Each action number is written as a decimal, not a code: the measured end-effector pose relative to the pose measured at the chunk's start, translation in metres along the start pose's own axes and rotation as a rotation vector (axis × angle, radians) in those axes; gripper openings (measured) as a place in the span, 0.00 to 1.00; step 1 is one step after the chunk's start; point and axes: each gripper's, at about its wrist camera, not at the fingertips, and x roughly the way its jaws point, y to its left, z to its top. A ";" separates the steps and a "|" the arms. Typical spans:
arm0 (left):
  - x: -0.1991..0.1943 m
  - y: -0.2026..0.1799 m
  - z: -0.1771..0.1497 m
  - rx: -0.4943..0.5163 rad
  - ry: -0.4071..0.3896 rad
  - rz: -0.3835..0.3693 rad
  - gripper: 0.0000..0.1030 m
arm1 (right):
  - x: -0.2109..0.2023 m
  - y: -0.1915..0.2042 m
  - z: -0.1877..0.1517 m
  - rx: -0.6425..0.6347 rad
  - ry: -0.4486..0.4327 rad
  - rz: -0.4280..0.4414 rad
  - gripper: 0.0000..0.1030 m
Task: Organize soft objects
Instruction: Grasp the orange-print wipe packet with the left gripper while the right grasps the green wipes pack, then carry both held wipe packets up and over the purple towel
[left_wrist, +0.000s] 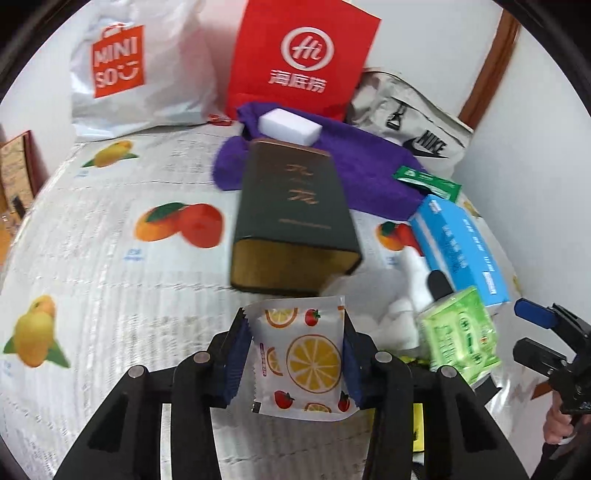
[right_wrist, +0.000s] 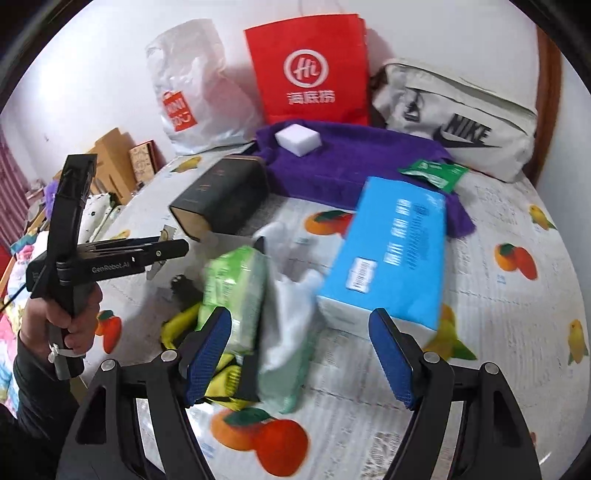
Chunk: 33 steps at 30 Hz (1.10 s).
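Slip risk, fruit-print sachet in left gripper

Left gripper (left_wrist: 293, 360) has its pads pressed on the fruit-print sachet (left_wrist: 301, 354), lifted just short of the dark box (left_wrist: 295, 218); the slick, limp foil could slide out or snag the box's open end. Right gripper (right_wrist: 301, 356) stands open over the green tissue pack (right_wrist: 236, 295) and white cloth (right_wrist: 291, 314); closing here might pinch both and nudge the blue box (right_wrist: 388, 251).

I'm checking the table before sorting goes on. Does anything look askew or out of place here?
Yes. The dark green box lies tipped on its side, its far end on the purple towel. A white sponge block sits loose on that towel. Tissue packs and white cloth lie jumbled beside the blue box.
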 end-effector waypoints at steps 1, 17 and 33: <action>0.000 0.003 -0.001 -0.007 0.002 0.003 0.41 | 0.002 0.004 0.002 -0.002 -0.002 0.004 0.74; 0.000 0.015 -0.016 -0.052 0.024 -0.020 0.41 | 0.044 0.071 -0.013 -0.249 -0.052 -0.151 0.64; -0.007 0.013 -0.027 -0.068 0.039 0.022 0.41 | -0.004 0.053 -0.012 -0.178 -0.154 -0.083 0.46</action>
